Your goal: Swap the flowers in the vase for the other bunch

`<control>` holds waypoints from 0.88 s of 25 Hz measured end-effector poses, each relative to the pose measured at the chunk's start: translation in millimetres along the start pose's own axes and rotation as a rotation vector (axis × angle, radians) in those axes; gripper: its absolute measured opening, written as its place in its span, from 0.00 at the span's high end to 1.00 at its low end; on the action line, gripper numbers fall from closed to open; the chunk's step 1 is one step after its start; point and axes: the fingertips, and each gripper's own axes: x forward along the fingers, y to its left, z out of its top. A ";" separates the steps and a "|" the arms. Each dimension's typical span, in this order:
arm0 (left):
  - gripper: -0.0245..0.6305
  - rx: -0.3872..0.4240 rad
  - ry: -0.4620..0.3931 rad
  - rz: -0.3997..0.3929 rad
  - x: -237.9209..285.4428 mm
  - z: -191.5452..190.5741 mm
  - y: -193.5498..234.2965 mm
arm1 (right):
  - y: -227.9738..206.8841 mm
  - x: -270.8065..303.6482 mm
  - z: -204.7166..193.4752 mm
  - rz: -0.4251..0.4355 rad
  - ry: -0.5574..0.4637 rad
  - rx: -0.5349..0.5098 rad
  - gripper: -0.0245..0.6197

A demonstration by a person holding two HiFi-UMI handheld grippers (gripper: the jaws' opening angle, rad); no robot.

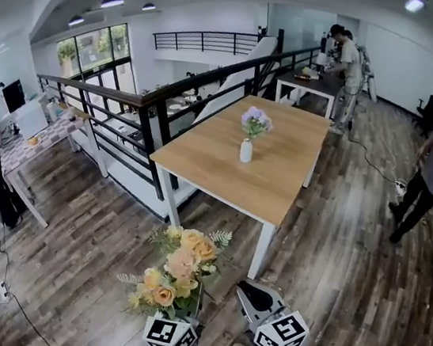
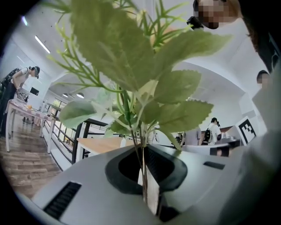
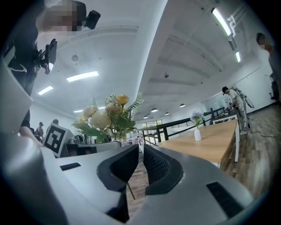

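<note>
Evidently had the left gripper (image 2: 144, 176) pinched shut on the thin green stems (image 2: 142, 145) of the yellow and peach bunch (image 1: 179, 271), blooms upright above the jaws, well short of the table (image 1: 218, 160). Had the right gripper (image 3: 140, 165) drawn all but together on nothing, just beside the left one. Saw the white vase (image 1: 246, 150) upright mid-table, holding the purple flowers (image 1: 256, 121), not yet swapped out. Judged both bunches light and top-heavy, likely artificial, with wiry stems springy enough to splay or slip through a loose pinch. Reckoned on taking the purple flowers low on the stems, just above the vase mouth, never by the soft heads. Judged the vase small, smooth, probably ceramic, and easy to tip or drag along with stems binding in its narrow neck. Wanted it steadied by the body during a straight upward pull.
</note>
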 end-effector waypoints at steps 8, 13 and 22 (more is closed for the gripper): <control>0.93 -0.004 0.002 0.020 66.2 1.2 8.6 | -62.6 32.8 13.7 0.015 0.012 0.011 0.89; 0.93 0.000 -0.003 0.039 105.1 4.7 11.0 | -97.5 48.0 22.6 0.033 0.015 0.013 0.89; 0.93 0.007 -0.013 0.051 152.7 -3.1 4.3 | -145.8 60.6 22.9 0.053 0.016 0.018 0.89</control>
